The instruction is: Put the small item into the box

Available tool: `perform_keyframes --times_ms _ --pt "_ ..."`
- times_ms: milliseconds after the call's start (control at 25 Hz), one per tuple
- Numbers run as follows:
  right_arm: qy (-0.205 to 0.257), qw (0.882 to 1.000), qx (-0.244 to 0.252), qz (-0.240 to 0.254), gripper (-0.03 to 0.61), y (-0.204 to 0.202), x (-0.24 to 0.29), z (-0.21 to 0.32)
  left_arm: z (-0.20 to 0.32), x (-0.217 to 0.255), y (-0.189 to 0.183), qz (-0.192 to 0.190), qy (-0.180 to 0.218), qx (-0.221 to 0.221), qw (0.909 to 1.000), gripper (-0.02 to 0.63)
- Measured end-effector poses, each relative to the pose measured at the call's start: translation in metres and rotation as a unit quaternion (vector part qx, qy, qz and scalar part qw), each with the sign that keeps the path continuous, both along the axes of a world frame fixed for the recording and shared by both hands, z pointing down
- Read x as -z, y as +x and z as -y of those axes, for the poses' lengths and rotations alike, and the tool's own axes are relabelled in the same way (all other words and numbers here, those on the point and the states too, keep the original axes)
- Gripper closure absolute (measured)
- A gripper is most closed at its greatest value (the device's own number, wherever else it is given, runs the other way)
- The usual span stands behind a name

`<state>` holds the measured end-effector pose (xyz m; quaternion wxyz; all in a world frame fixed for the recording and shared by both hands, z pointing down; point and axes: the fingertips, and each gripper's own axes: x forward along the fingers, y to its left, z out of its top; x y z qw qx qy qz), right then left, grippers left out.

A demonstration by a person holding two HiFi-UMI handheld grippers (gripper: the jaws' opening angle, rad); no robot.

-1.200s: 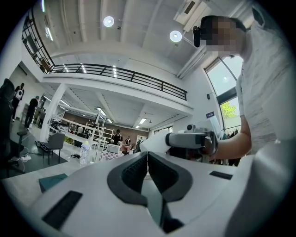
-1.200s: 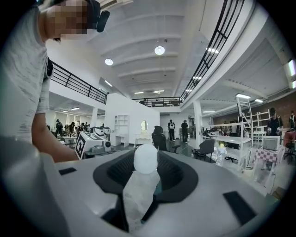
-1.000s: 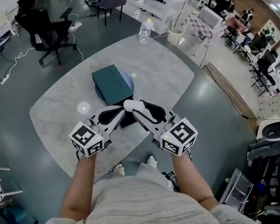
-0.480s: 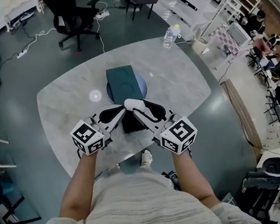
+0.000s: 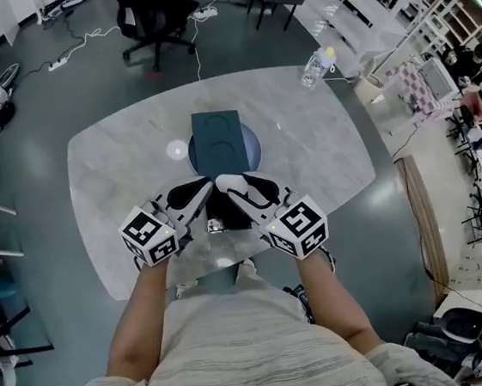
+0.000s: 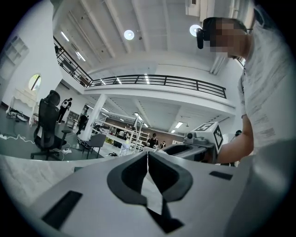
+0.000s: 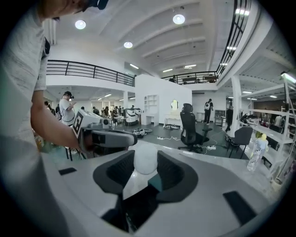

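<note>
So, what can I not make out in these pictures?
- Dark box: head view, the left gripper and right gripper cover most of it; inside hidden.
- White item: right gripper view, jaws cover its sides; its kind unclear.
- Bottle: head view, too small for its label.

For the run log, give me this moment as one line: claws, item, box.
left claw: closed, empty | right claw: gripping white item | teal box: on table, beyond claws
</note>
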<state>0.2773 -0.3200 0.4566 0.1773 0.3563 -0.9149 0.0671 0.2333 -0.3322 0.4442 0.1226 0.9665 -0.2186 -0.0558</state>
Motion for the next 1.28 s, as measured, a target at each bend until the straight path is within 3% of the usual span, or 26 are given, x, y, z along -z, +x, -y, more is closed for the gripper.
perform_keyframes --times_ms 520,1280 --pt "-0.061 0.989 0.071 -0.114 0.413 -0.018 -0.087 0.010 0.009 -0.013 -0.009 -0.008 -0.012 0.039 0.9991 0.592" --pt "-0.145 0.954 0.090 -0.247 0.411 -0.018 -0.180 0.012 0.015 -0.013 -0.028 -0.009 -0.018 0.037 0.9991 0.592"
